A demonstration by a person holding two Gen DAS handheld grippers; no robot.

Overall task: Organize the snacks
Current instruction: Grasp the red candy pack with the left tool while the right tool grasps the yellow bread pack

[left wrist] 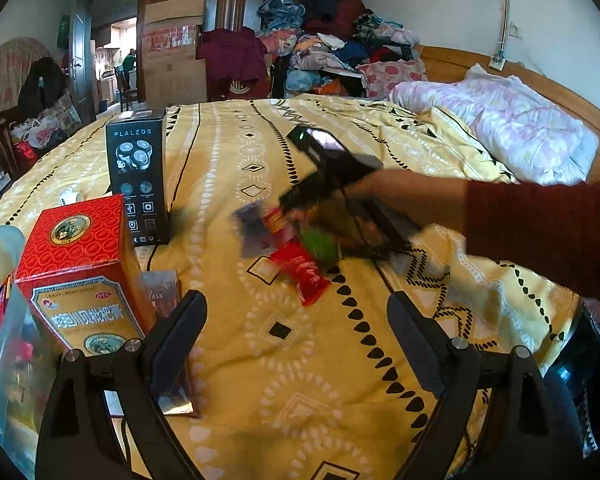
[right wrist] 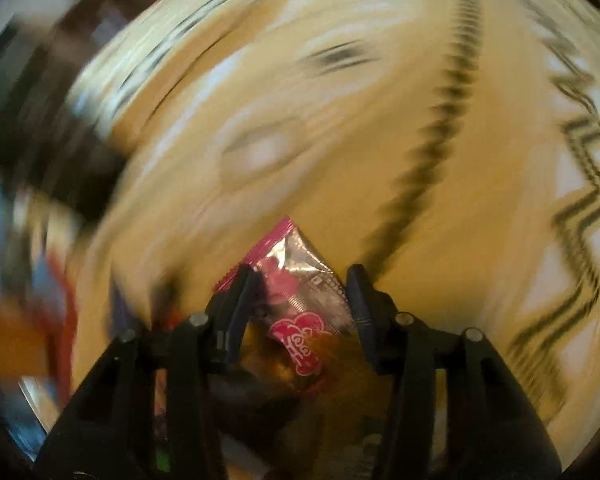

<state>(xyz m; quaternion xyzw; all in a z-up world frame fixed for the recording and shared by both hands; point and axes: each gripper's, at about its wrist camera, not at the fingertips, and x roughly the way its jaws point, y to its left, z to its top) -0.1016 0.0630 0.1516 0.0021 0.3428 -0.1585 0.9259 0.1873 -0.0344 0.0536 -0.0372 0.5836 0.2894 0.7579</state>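
Left wrist view: left gripper (left wrist: 296, 332) low in frame, fingers spread wide, nothing between them, hovering over the yellow patterned bedspread (left wrist: 300, 360). Right gripper (left wrist: 320, 236) at frame centre, motion-blurred, held by a hand in a dark red sleeve (left wrist: 540, 232) entering from the right; it sits over a small heap of snack packets (left wrist: 284, 236), including a red packet (left wrist: 304, 276) and something green, details smeared. Right wrist view: right gripper (right wrist: 300, 284) has a pink-and-silver foil snack packet (right wrist: 296, 280) between its fingers; jaws narrowed around it and apparently gripping, though blur prevents confirming firm contact on both sides. Background in this view is streaked bedspread only. Progress, judged: early to middle. Several packets lie loose at centre; a translucent bin (left wrist: 8, 360) at lower left edge seems to hold some colourful wrappers, possibly the sorting destination, not certain. Most of the heap remains to be moved. Non-snack items at left: red-and-gold medicine carton (left wrist: 80, 272), black shaver box marked PLAZDS (left wrist: 138, 184), a dark sachet (left wrist: 168, 300) beside the carton. Surface: soft quilted bed, wrinkled at right. Room: bedroom, wooden headboard (left wrist: 460, 64) upper right, pink floral duvet (left wrist: 512, 116), clothes pile (left wrist: 332, 40) top centre, cardboard boxes (left wrist: 172, 52), open doorway upper left.
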